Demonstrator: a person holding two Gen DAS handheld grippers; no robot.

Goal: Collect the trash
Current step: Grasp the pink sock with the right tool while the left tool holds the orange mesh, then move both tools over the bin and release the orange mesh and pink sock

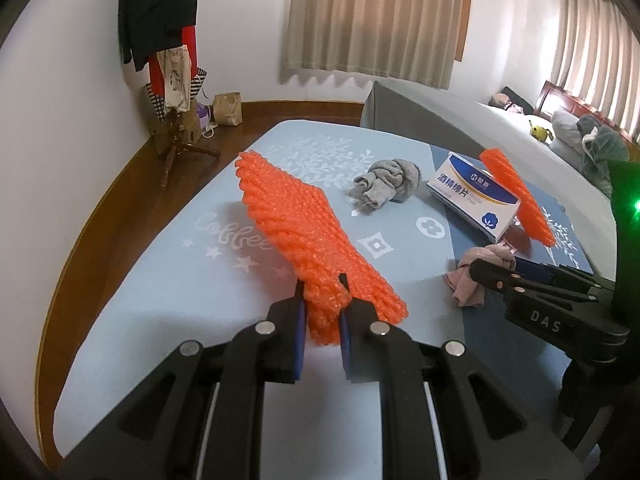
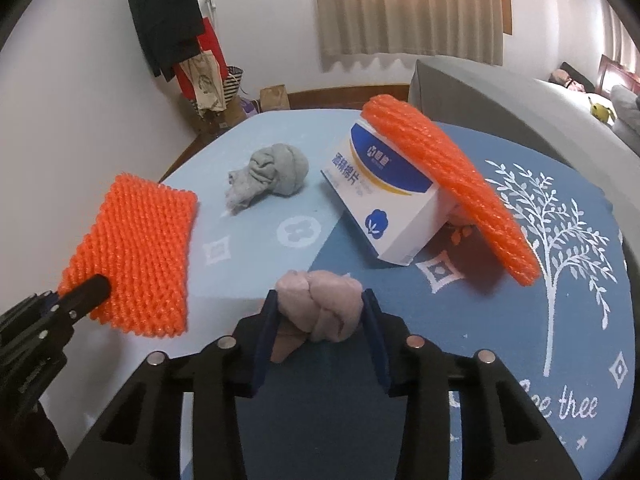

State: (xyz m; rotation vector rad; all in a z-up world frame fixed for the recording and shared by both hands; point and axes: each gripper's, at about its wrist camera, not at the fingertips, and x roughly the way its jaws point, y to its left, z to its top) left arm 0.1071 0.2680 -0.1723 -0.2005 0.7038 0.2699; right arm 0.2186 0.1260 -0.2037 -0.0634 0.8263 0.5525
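My left gripper [image 1: 322, 284] is shut on an orange foam net [image 1: 296, 224] and holds it above the blue table mat [image 1: 168, 280]; it also shows in the right wrist view [image 2: 136, 256]. My right gripper [image 2: 320, 300] is shut on a knotted pink sock [image 2: 320, 308], seen too in the left wrist view [image 1: 476, 272]. A second orange foam net [image 2: 452, 180] leans on a white and blue box [image 2: 384, 200]. A knotted grey sock [image 2: 272, 176] lies on the mat behind.
A grey bed [image 1: 460, 120] stands right behind the table. A coat stand [image 1: 168, 60] with clothes and bags stands on the wood floor at the far left. A brown paper bag [image 1: 228, 108] sits by the wall.
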